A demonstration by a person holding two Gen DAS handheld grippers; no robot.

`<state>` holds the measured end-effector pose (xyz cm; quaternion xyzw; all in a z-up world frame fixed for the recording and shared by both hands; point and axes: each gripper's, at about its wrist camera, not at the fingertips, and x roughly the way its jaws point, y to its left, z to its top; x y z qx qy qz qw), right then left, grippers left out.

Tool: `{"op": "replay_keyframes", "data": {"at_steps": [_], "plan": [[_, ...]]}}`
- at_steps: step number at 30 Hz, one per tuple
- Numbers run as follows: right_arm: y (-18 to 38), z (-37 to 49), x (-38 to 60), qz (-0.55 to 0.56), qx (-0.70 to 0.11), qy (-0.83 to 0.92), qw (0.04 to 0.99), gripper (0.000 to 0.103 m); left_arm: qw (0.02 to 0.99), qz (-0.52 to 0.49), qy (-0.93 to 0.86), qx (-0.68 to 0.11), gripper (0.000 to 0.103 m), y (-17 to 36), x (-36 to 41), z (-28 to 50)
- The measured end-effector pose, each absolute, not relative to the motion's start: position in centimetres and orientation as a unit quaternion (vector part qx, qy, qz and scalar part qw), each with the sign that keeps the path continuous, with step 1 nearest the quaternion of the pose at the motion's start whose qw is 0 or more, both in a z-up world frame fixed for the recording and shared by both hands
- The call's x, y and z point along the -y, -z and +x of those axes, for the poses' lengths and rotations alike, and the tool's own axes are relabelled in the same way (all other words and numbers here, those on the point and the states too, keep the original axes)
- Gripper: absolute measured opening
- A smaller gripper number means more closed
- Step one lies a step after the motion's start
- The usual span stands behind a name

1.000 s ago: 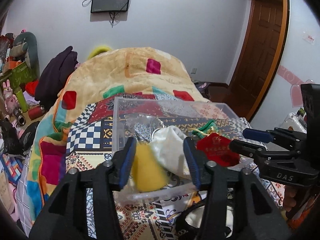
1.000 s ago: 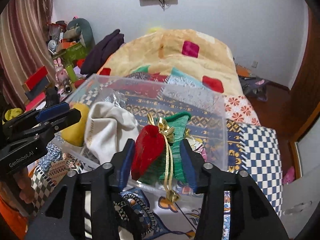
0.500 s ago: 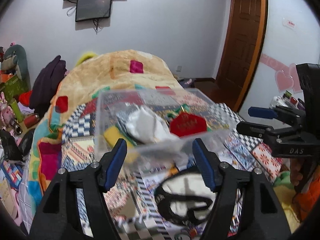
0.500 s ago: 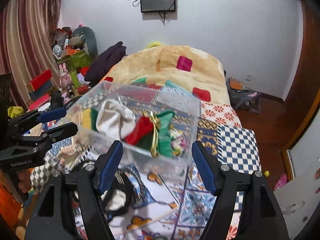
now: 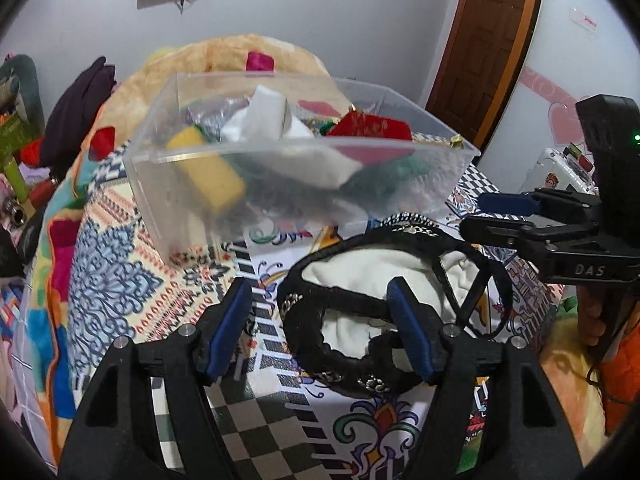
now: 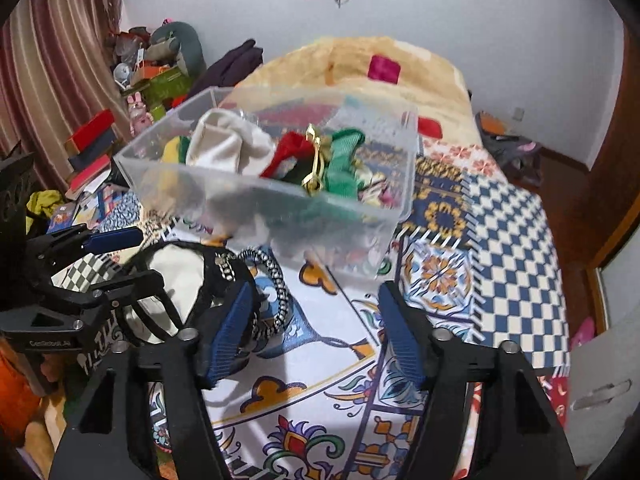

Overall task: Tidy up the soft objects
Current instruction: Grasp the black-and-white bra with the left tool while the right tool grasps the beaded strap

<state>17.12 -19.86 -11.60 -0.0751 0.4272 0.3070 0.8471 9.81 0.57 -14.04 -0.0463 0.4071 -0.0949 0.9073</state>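
Observation:
A clear plastic box sits on the patterned bedspread and holds soft items: a yellow piece, a white cloth, a red pouch and a green pouch. A black and white bag lies in front of the box. My left gripper is open and empty over the bag. My right gripper is open and empty near the box's front wall.
The patterned bedspread covers the bed, with a beige blanket heaped behind the box. Clutter and toys stand at the left by a curtain. A wooden door is at the right.
Both grippers have opened, let go of the box and drawn back toward me. The box now rests on the bed, and the bag has come into view in front of it.

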Motion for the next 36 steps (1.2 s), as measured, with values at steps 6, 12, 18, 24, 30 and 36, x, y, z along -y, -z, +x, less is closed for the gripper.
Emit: {"op": "replay_keyframes", "data": {"at_steps": [6,12,18,24,30,36], "plan": [[12.9,17.7,18.7,-0.076,-0.45,-0.31,0.834,0.037,0.904,-0.051,0.107,-0.412,0.062,14.6,-0.3,10.0],[13.6,17.9,17.6,-0.082,-0.458,-0.319,0.825,0.024,0.904,-0.048,0.109,-0.41,0.038,14.7,0.1,10.0],[13.5,17.1,17.1,-0.088,-0.446,-0.322,0.83,0.008,0.911,-0.047,0.105,-0.396,0.022,14.2,0.2,9.1],[12.6,15.9,17.7,-0.101,-0.415,-0.313,0.848,0.007,0.925,-0.029,0.092,-0.367,0.019,12.7,0.1,7.2],[10.9,15.4,18.8,-0.1,-0.39,-0.305,0.863,0.007,0.938,-0.035,0.085,-0.333,0.017,10.0,-1.1,6.1],[8.0,14.7,19.7,-0.09,-0.352,-0.311,0.878,0.007,0.953,-0.031,0.079,-0.291,0.017,6.7,-2.1,5.5]]}}
